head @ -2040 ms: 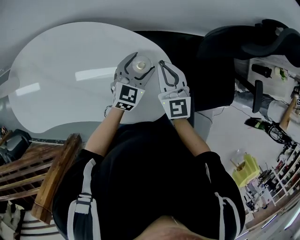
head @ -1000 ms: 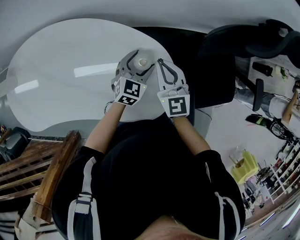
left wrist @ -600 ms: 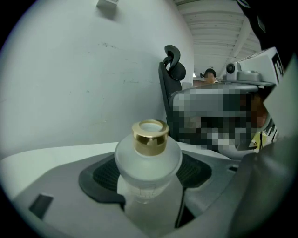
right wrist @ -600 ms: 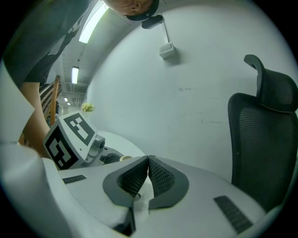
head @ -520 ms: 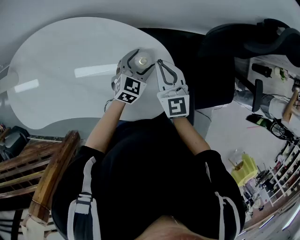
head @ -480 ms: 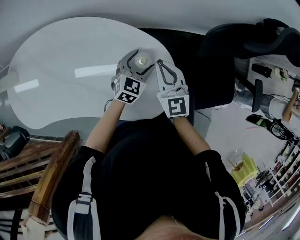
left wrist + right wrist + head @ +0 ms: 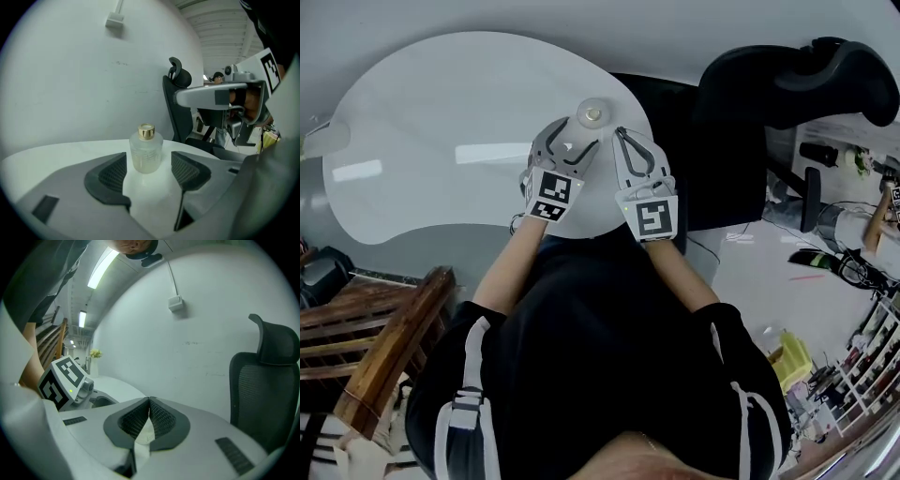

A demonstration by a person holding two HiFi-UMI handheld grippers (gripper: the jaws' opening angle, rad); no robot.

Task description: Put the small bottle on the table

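The small frosted bottle (image 7: 591, 114) with a gold cap stands upright on the white table (image 7: 441, 122), near its right edge. My left gripper (image 7: 577, 139) is just on the near side of it, open. In the left gripper view the bottle (image 7: 146, 151) stands at the mouth of the jaws, with a gap to each pad (image 7: 111, 174). Those jaws have just been closing a little, with nothing pressed between them. My right gripper (image 7: 631, 150) hovers beside the left one, shut and empty; its pads (image 7: 159, 417) meet at the tips.
A black office chair (image 7: 787, 84) stands right of the table, close to the bottle. Wooden furniture (image 7: 389, 342) sits at the lower left. A small white vase of flowers (image 7: 95, 363) stands at the table's far side. The left gripper's marker cube (image 7: 63, 379) is close beside my right gripper.
The left gripper has drawn back toward the person, so the bottle, earlier between its jaws, now stands free beyond the tips. The right gripper has shifted slightly with it.
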